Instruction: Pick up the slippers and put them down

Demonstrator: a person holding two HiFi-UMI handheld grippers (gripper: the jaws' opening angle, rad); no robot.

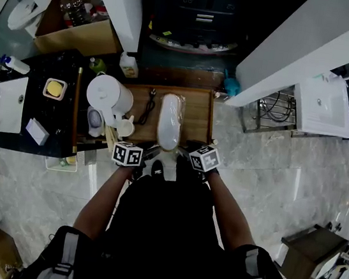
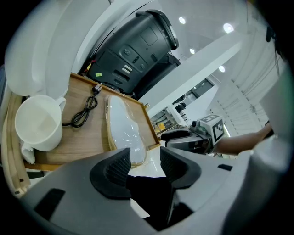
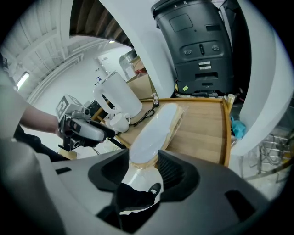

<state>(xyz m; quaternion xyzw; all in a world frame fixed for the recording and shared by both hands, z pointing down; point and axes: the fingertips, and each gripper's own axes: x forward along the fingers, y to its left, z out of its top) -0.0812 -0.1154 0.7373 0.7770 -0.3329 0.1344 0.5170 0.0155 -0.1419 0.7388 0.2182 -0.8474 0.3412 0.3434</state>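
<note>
A pair of pale slippers [image 1: 170,121] wrapped in clear plastic lies lengthwise on a low wooden table [image 1: 197,116]. My left gripper [image 1: 139,161] and right gripper [image 1: 187,162] sit side by side at the pack's near end. In the left gripper view the left gripper [image 2: 145,158] is open, and the slippers [image 2: 123,128] lie just beyond its pads. In the right gripper view the right gripper [image 3: 143,166] is also open. The near end of the slippers [image 3: 154,133] reaches in between its fingers, which do not clamp it.
A white kettle [image 1: 108,94], a white cup [image 2: 39,124] and a black cable [image 1: 148,107] share the table's left part. A black appliance [image 3: 202,41] stands behind the table. White beams rise at both sides. My shoe [image 3: 138,195] is on the marble floor below.
</note>
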